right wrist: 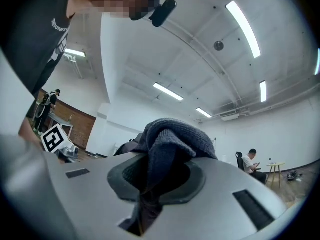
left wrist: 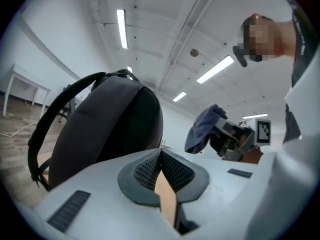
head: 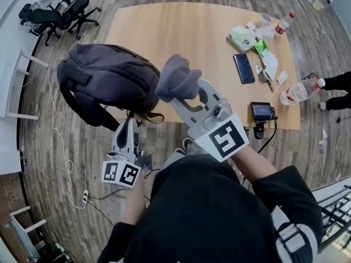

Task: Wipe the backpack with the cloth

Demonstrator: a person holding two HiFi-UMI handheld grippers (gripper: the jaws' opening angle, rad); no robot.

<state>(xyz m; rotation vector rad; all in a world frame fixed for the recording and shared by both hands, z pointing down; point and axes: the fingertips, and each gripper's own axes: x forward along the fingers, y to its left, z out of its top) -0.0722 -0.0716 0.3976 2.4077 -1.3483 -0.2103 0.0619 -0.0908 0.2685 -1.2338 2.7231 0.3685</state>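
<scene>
Plank floor (head: 66, 147) surrounds a tan table (head: 181, 37); left hand-held gripper (head: 130, 121) clamps backpack (head: 109, 75) tab (left wrist: 166, 194), right hand-held gripper (head: 187, 99) clamps cloth (head: 176, 76).

the right gripper (right wrist: 156, 176) has its jaws closed on the dark grey knitted cloth (right wrist: 172, 134), which bunches up in a rounded lump above the pads while a fold runs down between them. just behind it, to the left, a dark part of the backpack (right wrist: 122, 149) shows. further left is the left gripper (right wrist: 59, 143), its black-and-white marker cube facing the camera, before a brick wall (right wrist: 72, 120). far right, a person (right wrist: 252, 160) sits beside a small round table (right wrist: 274, 165). long ceiling lights (right wrist: 243, 21) run overhead.
</scene>
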